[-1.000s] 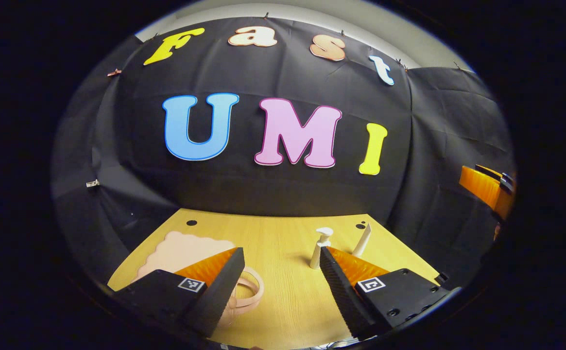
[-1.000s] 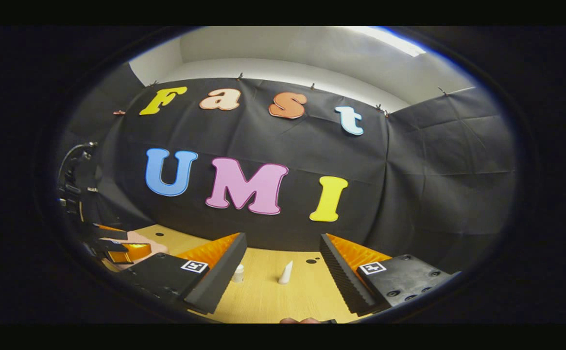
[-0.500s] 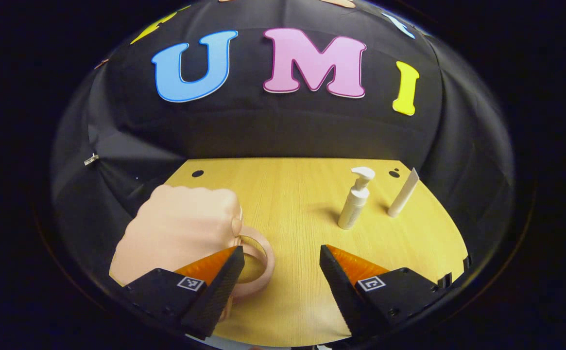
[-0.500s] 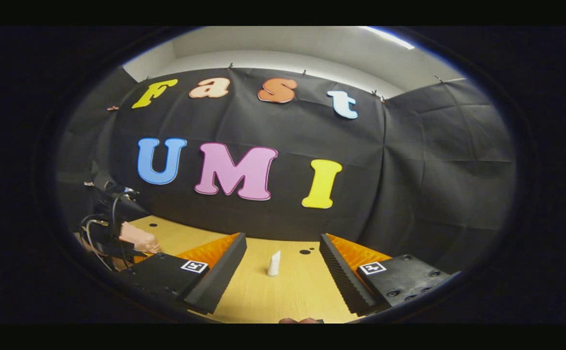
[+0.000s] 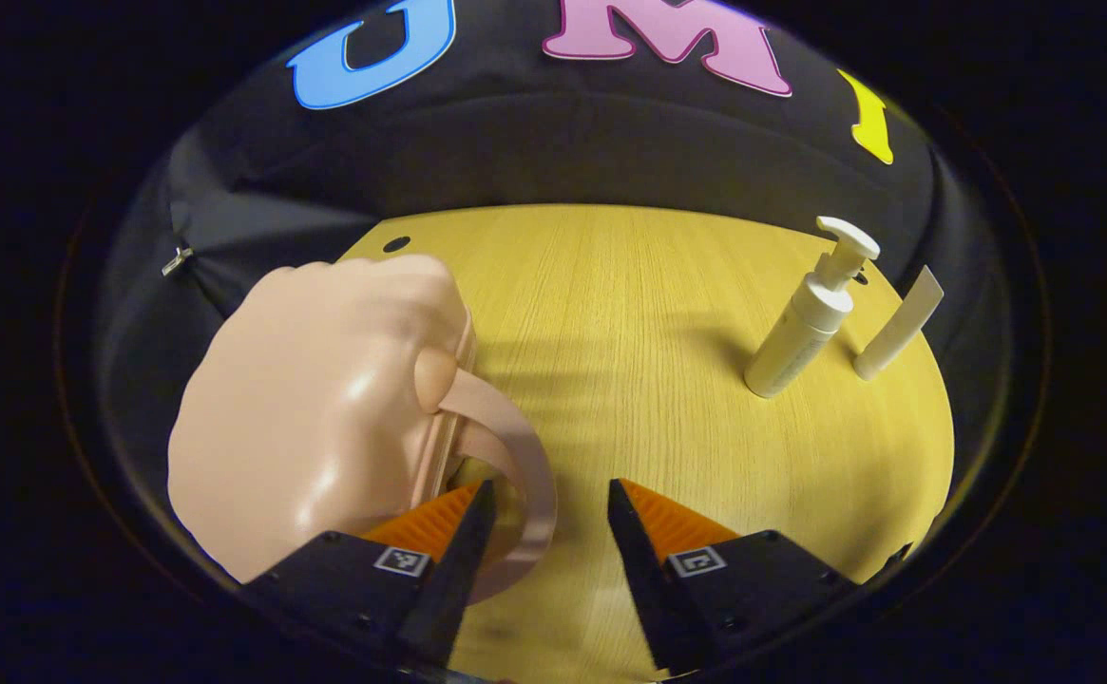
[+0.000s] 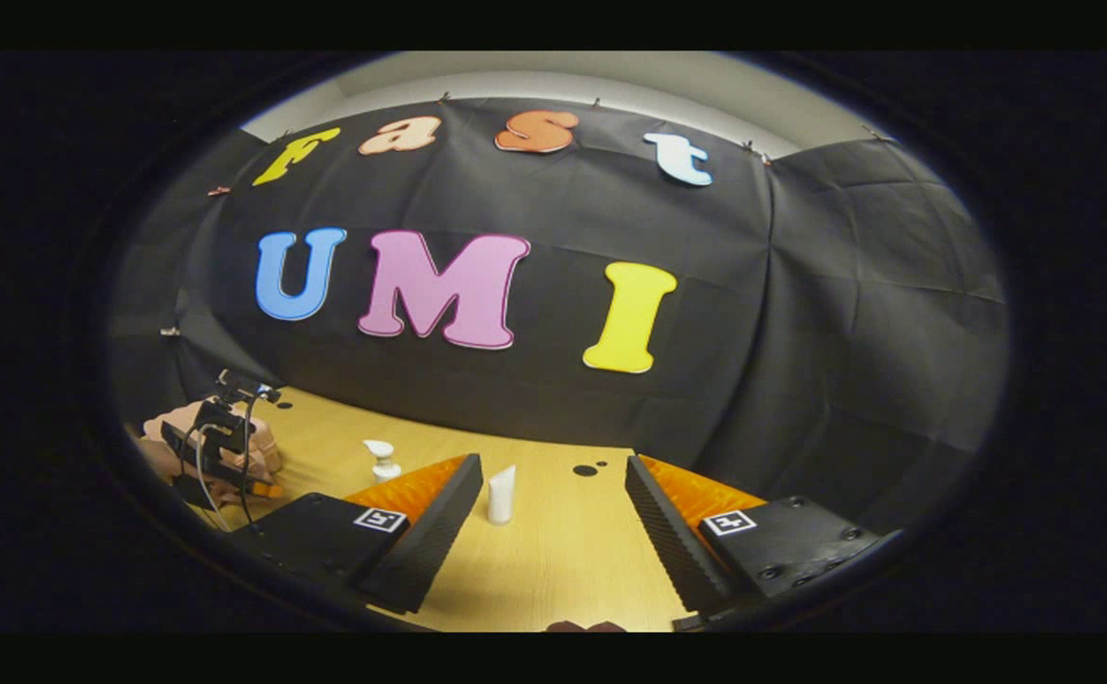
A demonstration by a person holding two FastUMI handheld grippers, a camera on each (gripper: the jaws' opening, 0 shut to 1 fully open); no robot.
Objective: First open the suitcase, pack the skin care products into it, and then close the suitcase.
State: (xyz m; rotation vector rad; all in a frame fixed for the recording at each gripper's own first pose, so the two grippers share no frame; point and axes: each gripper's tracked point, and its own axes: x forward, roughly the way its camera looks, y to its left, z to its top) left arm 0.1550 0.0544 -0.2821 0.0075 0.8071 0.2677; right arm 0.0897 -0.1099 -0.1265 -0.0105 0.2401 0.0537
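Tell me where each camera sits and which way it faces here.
Left gripper view: rides the left gripper, tilted down at the wooden table; its open fingers straddle the handle of the closed pink shell-shaped suitcase.
Right gripper view: rides the right gripper, held low, facing the back wall; its fingers are open and empty.
Shared: the suitcase, white pump bottle and white tube.
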